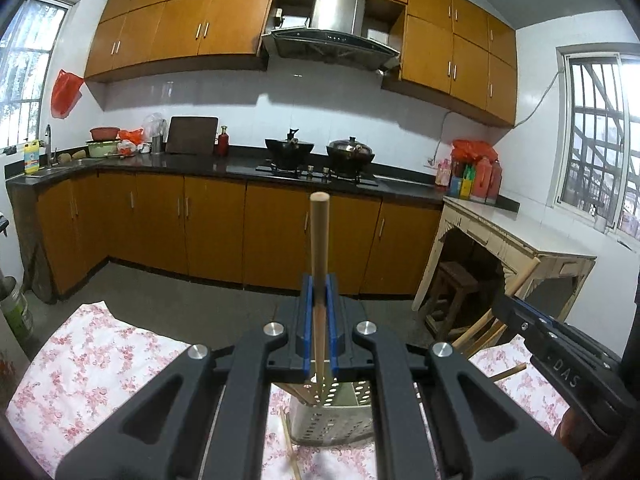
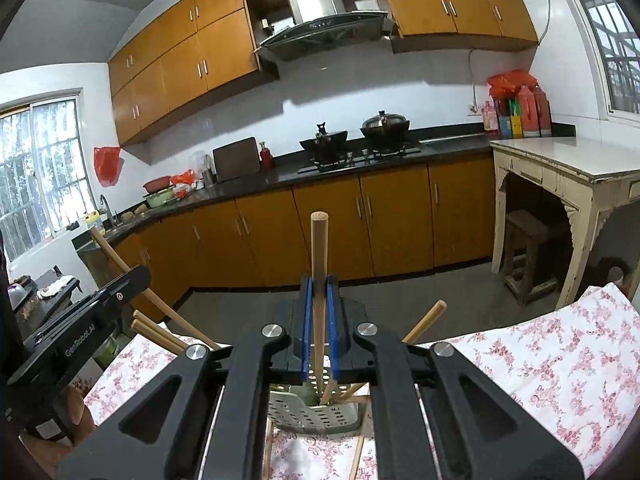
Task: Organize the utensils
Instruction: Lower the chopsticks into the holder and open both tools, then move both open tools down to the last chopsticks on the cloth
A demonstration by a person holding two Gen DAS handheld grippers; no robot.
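In a kitchen, on the flowered table (image 2: 540, 364), each gripper, left gripper (image 1: 319, 296) and right gripper (image 2: 319, 300), is clamped on a chopstick above the holder (image 2: 312, 412); some sticks are in, some lie loose.

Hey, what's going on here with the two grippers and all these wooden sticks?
A person is sorting utensils with a handheld gripper in each hand. The left gripper is shut on a wooden chopstick, and the right gripper is shut on another chopstick. Both hang above a perforated utensil holder on a floral tablecloth. Several chopsticks already stand in the holder; a few lie loose beside it.
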